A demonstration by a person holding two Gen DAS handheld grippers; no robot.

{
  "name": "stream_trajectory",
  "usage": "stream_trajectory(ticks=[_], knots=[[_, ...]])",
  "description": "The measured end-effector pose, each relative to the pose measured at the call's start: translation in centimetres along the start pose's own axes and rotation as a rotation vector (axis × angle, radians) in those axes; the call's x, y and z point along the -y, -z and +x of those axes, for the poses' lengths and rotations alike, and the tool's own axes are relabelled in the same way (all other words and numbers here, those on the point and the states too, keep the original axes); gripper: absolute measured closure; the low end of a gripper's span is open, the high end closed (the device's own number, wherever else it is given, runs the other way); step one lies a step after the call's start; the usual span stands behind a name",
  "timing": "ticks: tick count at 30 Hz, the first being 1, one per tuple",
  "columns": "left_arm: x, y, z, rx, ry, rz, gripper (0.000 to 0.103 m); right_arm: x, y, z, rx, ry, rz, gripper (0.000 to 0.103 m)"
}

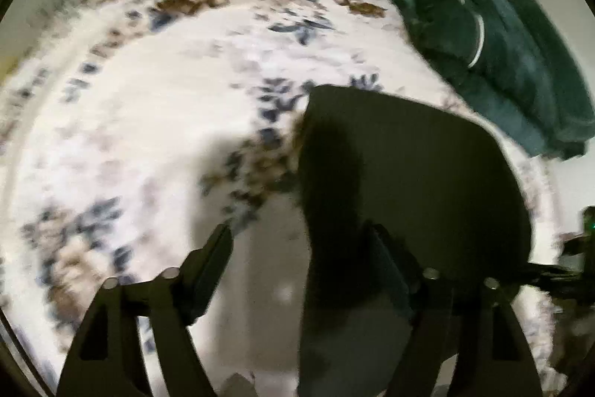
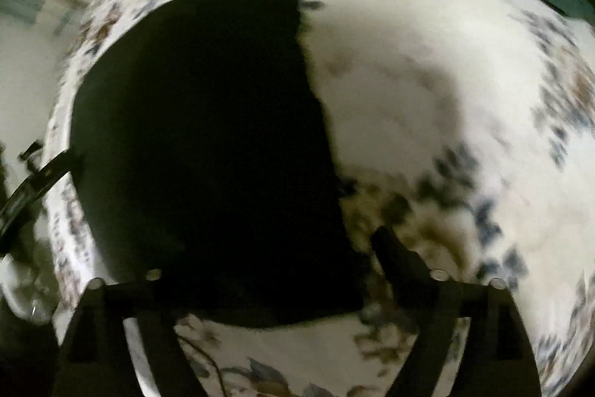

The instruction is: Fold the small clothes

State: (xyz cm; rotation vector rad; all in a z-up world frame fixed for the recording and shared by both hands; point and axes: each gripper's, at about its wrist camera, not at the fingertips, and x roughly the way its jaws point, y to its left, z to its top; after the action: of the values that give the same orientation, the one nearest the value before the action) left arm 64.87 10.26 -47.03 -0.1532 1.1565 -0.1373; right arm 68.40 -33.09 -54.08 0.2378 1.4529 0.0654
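Nearby, green blanket — floral bedspread, black garment

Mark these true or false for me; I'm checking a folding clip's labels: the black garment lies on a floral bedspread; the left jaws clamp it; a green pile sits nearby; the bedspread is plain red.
1. The black garment lies on a floral bedspread. True.
2. The left gripper clamps it. False: its jaws stand apart, gripping nothing.
3. A green pile of cloth sits nearby. True.
4. The bedspread is plain red. False: white with blue and brown flowers.
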Motion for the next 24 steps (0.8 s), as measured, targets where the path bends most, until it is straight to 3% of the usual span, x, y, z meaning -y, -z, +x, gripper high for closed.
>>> stream_trajectory(ticks=[1,2,5,7,9,24], knots=[[0.7,0.8,-0.9,0.009,-0.039,0.011,0.000,0.2,0.9,-0.7,0.022,0.057,0.007,0.005],[0.9,1.3,-1.4,0.020,-0.067,0.016,0.000,-0.1,1.7,-1.4,0.055,0.123,0.014,0.000],[2.8,2.8,-4.1,0.049,-0.142,0.027,0.000,-2.0,3.3,-3.3,0.111,0.224,0.021,0.000],[3.8,3.7,-6.2,0.059,-0.167,0.026,0.000,-1.1,5.8,-6.3,0.149,0.266,0.018,0.000],[5.2,4.4,-8.5,0.070,-0.186,0.038,0.000,-3.6,7.5,-9.1,0.186,0.301,0.004,0.000],[11.9,9.3,-31.7,0.221,-0.168,0.062,0.000,-11.7,22.2,-36.5,0.445,0.359,-0.072,0.000]])
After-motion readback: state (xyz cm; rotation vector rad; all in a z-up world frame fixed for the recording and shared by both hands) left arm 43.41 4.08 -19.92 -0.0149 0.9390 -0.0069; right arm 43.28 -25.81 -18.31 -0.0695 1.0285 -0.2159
